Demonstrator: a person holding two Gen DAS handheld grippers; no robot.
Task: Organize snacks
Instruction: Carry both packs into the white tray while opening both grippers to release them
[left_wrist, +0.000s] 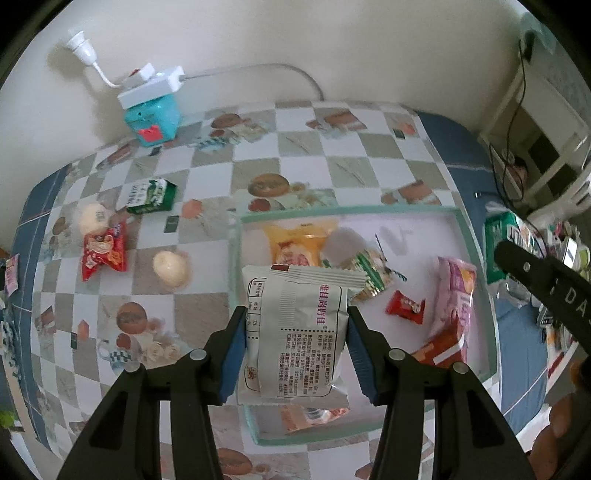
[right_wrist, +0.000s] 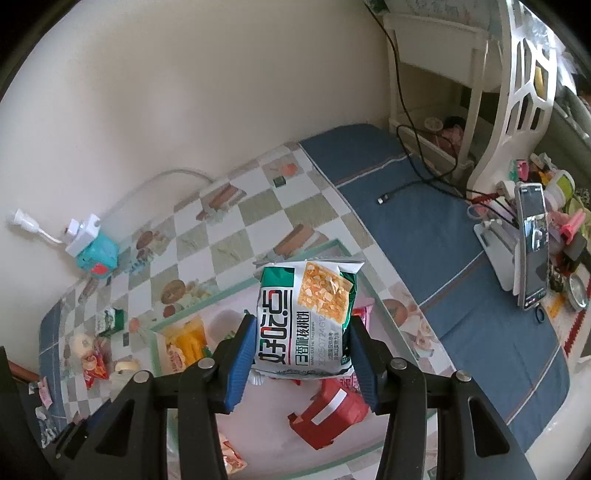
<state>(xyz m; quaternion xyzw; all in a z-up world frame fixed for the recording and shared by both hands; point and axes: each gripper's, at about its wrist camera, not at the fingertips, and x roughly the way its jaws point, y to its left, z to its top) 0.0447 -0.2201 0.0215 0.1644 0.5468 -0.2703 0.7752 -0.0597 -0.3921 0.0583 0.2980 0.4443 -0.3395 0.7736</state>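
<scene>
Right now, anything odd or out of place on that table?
Yes: a white power strip sits perched on a teal toy box by the wall. Snacks outside the tray just await sorting.

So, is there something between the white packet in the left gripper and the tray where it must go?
Nothing visible blocks it. The left gripper holds the white packet above the tray. Snacks already lie below it, including an orange packet and a small red candy, so it may land on them.
</scene>
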